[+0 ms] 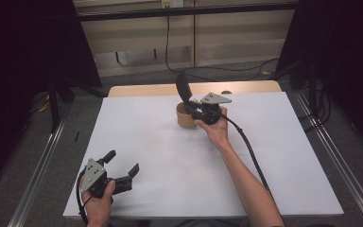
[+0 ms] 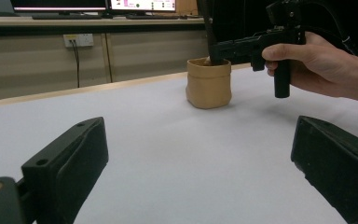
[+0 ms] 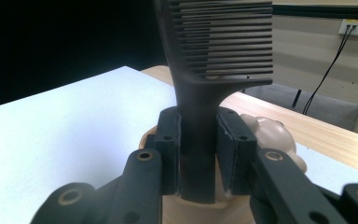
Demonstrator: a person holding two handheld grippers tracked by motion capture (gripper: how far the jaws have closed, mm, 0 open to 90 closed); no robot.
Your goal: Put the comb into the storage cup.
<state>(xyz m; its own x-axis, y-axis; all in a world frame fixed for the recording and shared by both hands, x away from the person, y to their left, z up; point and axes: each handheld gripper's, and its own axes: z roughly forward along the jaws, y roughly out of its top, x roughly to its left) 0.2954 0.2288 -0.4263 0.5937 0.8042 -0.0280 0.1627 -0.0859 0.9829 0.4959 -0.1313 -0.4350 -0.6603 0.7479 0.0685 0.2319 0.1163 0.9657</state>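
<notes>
Right tool (image 3: 198, 154) clenched on black comb (image 3: 223, 46) over tan cup (image 1: 185, 118) at twelve o'clock; next, lower handle in and release; left tool (image 1: 123, 168) idle, released.

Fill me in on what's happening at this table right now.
A person works with a gripper in each hand. The right gripper is shut on the handle of a black comb, holding it upright over a small tan cup on the white table; a pale rounded item sits in the cup, too unclear to name. The left gripper rests near the table's front left corner with its jaws open and nothing between them.
</notes>
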